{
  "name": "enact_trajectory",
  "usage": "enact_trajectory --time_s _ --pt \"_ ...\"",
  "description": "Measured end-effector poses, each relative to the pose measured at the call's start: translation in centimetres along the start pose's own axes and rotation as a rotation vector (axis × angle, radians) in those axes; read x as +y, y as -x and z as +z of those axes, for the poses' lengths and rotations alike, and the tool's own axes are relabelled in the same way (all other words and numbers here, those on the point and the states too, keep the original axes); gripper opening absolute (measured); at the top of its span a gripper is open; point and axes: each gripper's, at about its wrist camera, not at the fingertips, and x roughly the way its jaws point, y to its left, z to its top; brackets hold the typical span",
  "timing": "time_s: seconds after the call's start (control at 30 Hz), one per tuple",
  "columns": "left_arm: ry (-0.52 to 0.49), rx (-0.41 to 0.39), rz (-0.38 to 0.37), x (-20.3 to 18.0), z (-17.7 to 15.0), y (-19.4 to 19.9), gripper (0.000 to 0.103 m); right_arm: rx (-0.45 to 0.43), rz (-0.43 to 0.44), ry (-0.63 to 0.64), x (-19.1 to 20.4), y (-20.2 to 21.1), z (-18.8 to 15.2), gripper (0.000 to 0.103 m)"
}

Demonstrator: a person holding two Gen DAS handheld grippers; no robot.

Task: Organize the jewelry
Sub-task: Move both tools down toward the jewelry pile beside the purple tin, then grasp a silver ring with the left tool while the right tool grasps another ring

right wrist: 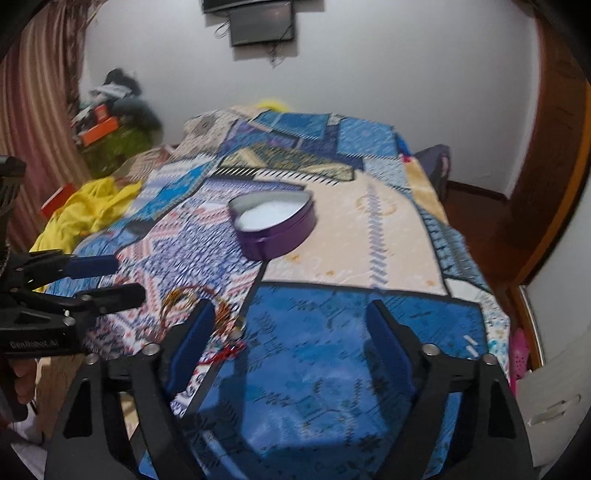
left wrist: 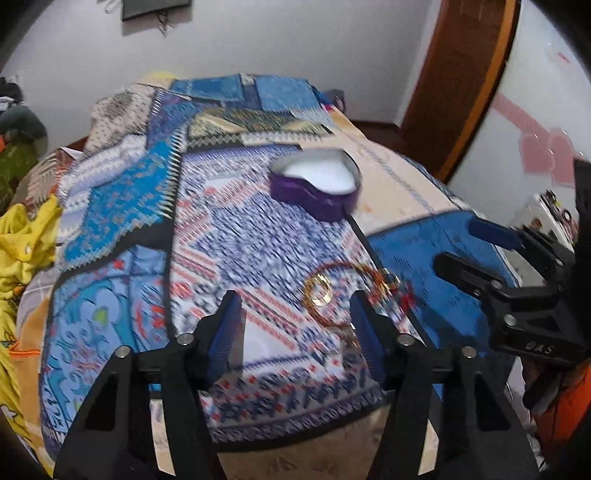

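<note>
A purple heart-shaped tin point(left wrist: 314, 184) with a white lining stands open on the patterned bedspread; it also shows in the right wrist view point(right wrist: 275, 225). A small pile of gold and red bangles point(left wrist: 332, 291) lies on the bed in front of it, also seen in the right wrist view point(right wrist: 207, 310). My left gripper point(left wrist: 295, 321) is open and empty, hovering just before the bangles, its right finger beside them. My right gripper point(right wrist: 291, 343) is open and empty over the blue patch, to the right of the bangles. It shows at the right edge of the left wrist view point(left wrist: 476, 247).
The patchwork bedspread point(right wrist: 351, 240) covers the bed. Yellow cloth point(right wrist: 88, 210) lies at the bed's left side. A wooden door frame point(right wrist: 554, 147) and white cabinet point(right wrist: 554, 406) stand on the right. A dark screen point(right wrist: 262, 22) hangs on the far wall.
</note>
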Motion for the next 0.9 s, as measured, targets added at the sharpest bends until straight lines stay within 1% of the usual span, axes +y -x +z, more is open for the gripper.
enact_trajectory --time_s 0.03,0.1,0.17,0.27,0.33,0.5,0.63,0.77,0.9 --pt "-0.005 0.008 -0.006 -0.1 -0.2 -0.1 0.055 0.003 0.005 0.008 0.2 0.0 -0.1 0.070" --pt "-0.019 0.026 -0.022 -0.6 -0.8 -0.2 0.052 0.010 0.018 0.019 0.5 0.3 -0.6 0.068" --pt "-0.026 0.043 -0.044 -1.0 -1.3 -0.4 0.045 0.016 0.030 0.023 0.7 0.4 -0.7 0.064" --pt "-0.026 0.067 -0.068 -1.4 -1.5 -1.0 0.036 0.021 0.028 0.030 1.1 0.4 -0.9 0.061" --pt "-0.022 0.071 -0.073 -1.4 -1.6 -1.3 0.033 0.027 0.024 0.031 1.1 0.4 -1.1 0.061" --pt "-0.011 0.073 -0.082 -1.4 -1.5 -2.0 0.031 0.046 0.032 0.018 1.1 0.5 -1.7 0.061" --pt "-0.035 0.065 -0.059 -1.9 -1.4 -2.4 0.030 0.053 0.043 0.016 1.3 0.4 -1.8 0.061" --pt "-0.072 0.047 -0.020 -2.4 -1.5 -2.5 0.030 0.052 0.052 0.023 1.8 0.5 -1.7 0.060" --pt "-0.069 0.033 -0.002 -1.9 -1.6 -2.2 0.029 0.054 0.060 0.027 2.1 0.6 -1.7 0.060"
